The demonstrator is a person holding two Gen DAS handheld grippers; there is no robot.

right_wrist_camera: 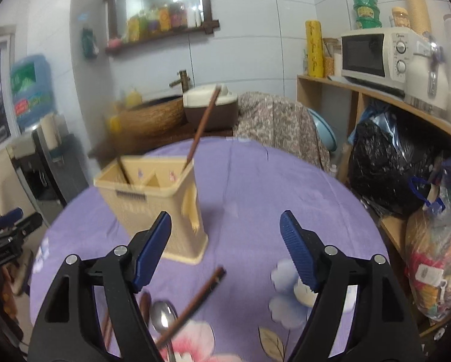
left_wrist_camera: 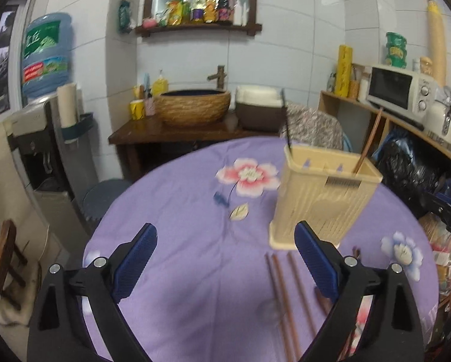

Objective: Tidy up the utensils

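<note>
A beige plastic utensil holder (left_wrist_camera: 322,199) stands on the purple floral tablecloth (left_wrist_camera: 189,241); it also shows in the right wrist view (right_wrist_camera: 159,208). A brown chopstick (left_wrist_camera: 368,140) leans in its right compartment and a dark utensil handle (left_wrist_camera: 286,120) stands in its left one. Several brown chopsticks (left_wrist_camera: 282,301) lie on the cloth in front of the holder. In the right wrist view a loose chopstick (right_wrist_camera: 195,301) and a metal spoon (right_wrist_camera: 163,319) lie on the cloth. My left gripper (left_wrist_camera: 225,241) is open and empty. My right gripper (right_wrist_camera: 225,232) is open and empty.
A wooden counter with a woven basin (left_wrist_camera: 192,105) stands behind the table. A shelf with a microwave (left_wrist_camera: 403,90) and a black bag (right_wrist_camera: 388,163) is at the right. A water dispenser (left_wrist_camera: 44,57) is at the left. The other gripper shows at the left edge of the right wrist view (right_wrist_camera: 5,235).
</note>
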